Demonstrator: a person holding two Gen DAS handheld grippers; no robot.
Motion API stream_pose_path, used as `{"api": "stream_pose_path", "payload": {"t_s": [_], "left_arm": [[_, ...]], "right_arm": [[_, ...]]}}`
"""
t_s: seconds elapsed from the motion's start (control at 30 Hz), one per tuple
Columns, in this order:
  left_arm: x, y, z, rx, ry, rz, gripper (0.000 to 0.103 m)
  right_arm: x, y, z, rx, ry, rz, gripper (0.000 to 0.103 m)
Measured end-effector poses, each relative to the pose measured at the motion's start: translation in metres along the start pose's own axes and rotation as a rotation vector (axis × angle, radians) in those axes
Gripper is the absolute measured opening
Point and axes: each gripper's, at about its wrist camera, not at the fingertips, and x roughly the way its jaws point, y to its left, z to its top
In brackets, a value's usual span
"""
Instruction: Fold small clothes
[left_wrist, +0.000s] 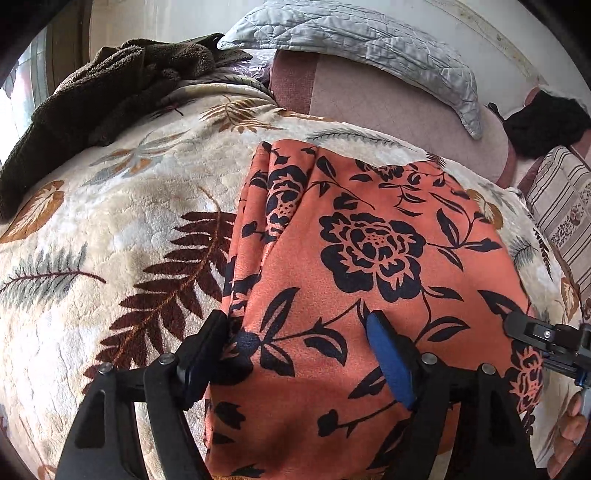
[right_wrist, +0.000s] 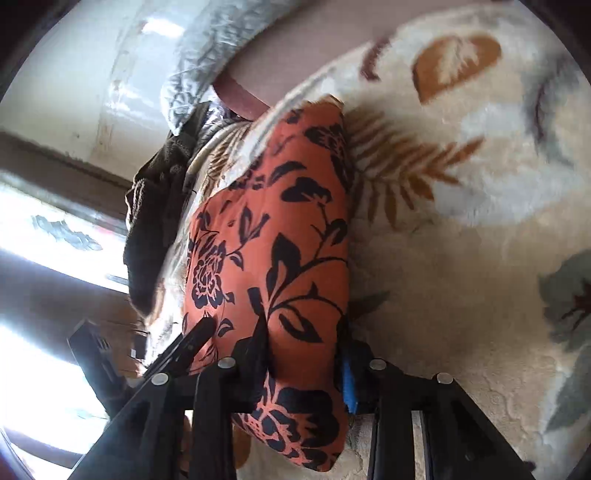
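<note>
Where the orange floral garment (left_wrist: 369, 258) runs toward the left wrist camera, its near edge is cut off behind the black linkage, so its full outline cannot be made out. It lies folded on a cream leaf-patterned blanket (left_wrist: 110, 229) spread over a bed. The left gripper (left_wrist: 299, 354) stands with its jaws spread wide over the cloth, one finger at the garment's left edge, the blue-padded one resting on the fabric; nothing is pinched. In the right wrist view (smeared by motion blur) the right gripper (right_wrist: 303, 363) straddles a raised bunch of the same garment (right_wrist: 280, 240), jaws on either side of it; whether they actually clamp it I cannot tell. A brown fleece (left_wrist: 92, 92) is heaped at the blanket's far left, beside a grey quilted cover (left_wrist: 351, 40).
</note>
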Motion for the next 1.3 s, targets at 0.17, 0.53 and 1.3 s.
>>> {"api": "stream_pose_path", "payload": {"t_s": [0.17,0.53,1.3], "left_arm": [[0.002,0.001,0.0,-0.001,0.013,-0.002,0.08],[0.005,0.009,0.003,-0.056,0.057,-0.039,0.082],[0.001,0.058,-0.002,-0.215,0.102,-0.131,0.07]], "right_arm": [[0.017,-0.015,-0.005,0.061,0.037,-0.007,0.05],[0.037,0.006,0.048,0.012,0.001,-0.028,0.032],[0.048,-0.008,0.05,0.039,0.024,-0.092,0.042]]}}
